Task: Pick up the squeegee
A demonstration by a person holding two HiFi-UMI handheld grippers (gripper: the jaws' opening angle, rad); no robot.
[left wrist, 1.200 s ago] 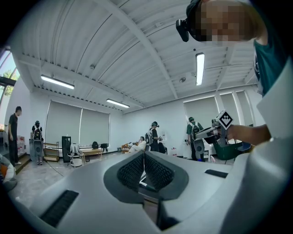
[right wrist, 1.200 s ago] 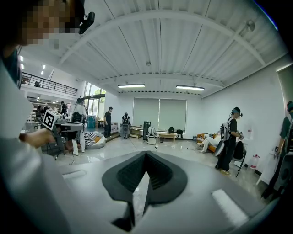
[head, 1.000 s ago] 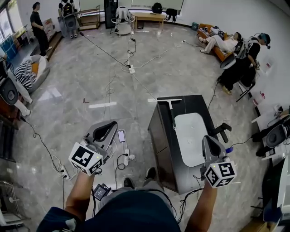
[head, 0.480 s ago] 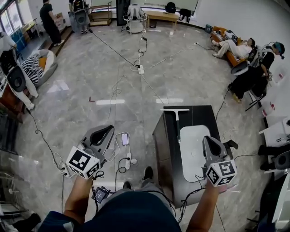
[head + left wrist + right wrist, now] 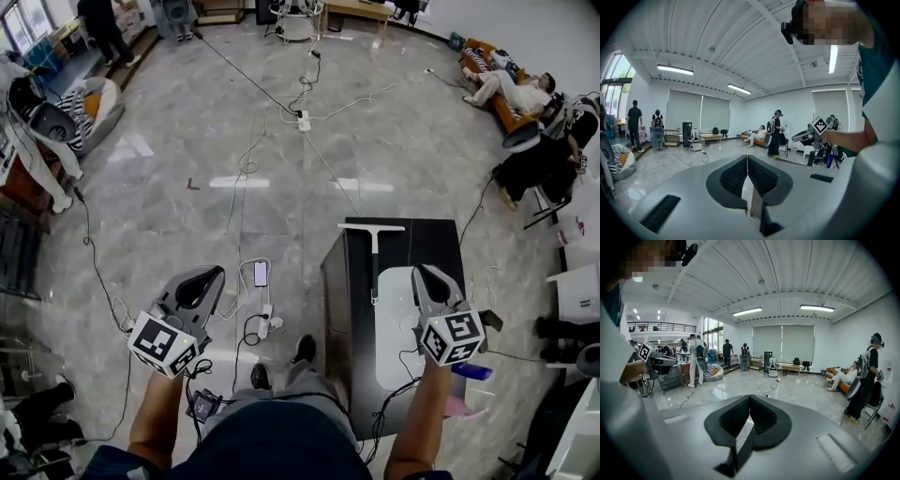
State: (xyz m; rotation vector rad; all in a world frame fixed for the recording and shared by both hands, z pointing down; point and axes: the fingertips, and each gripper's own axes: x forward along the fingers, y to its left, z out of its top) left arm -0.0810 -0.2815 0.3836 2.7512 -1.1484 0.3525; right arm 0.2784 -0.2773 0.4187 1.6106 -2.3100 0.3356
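The squeegee lies flat on the dark table, its white blade at the far end and its thin handle running back toward me, onto the edge of a white panel. My right gripper hovers over the panel's far right corner, just right of the squeegee handle, jaws shut and empty. My left gripper is out over the floor left of the table, also shut and empty. Neither gripper view shows the squeegee; in each the pads meet with nothing between.
Cables, a power strip and a phone lie on the grey floor between the left gripper and the table. My foot stands by the table's near left corner. People sit and stand far off along the walls.
The view has tipped down toward the table. My right gripper has moved forward along the white panel, closer to the squeegee handle. The left gripper has drifted forward and down over the floor.
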